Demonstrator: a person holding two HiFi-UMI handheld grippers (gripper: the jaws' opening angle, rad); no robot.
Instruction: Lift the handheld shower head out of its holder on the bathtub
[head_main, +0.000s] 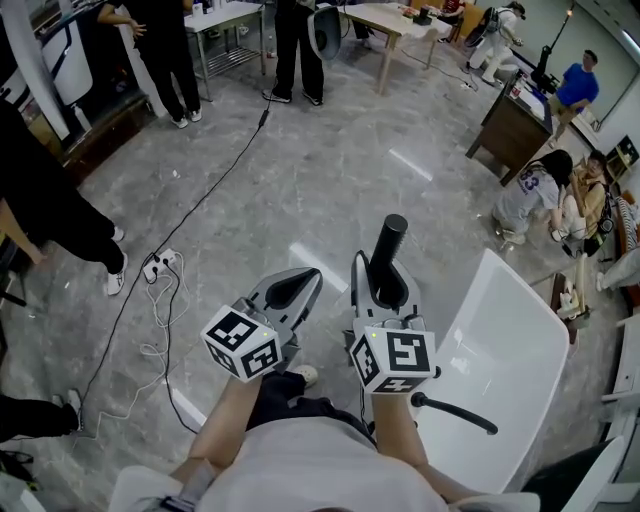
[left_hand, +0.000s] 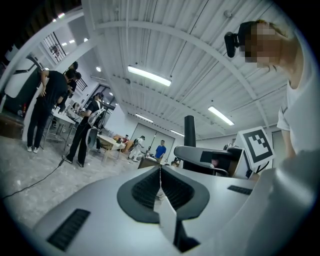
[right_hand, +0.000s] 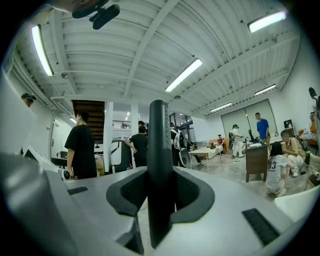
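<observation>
Shower head: only its dark round handle seen, upright, clamped btw the jaws of right gripper. In right gripper view, both pads pressed on the handle's sides, jaws part-way apart to fit it, top end sticking up well past the tips. Held over the grey floor, just left of the white bathtub, not touching the tub. Spray end not visible in any view.

Left gripper: just beside the right one, on its left, pointing the same way. Jaws pressed together, nothing btw them; in left gripper view, pads meeting at a thin seam.

Both marker cubes facing up twd the head cam, forearms underneath.

Black curved fitting on the tub's near end, close to the right wrist; can't tell if it's the holder.

Further out: black cable running across the floor to a white power strip at left. Several ppl standing at the top, wooden table behind them. Dark desk at right, person crouched on the floor beside it.
</observation>
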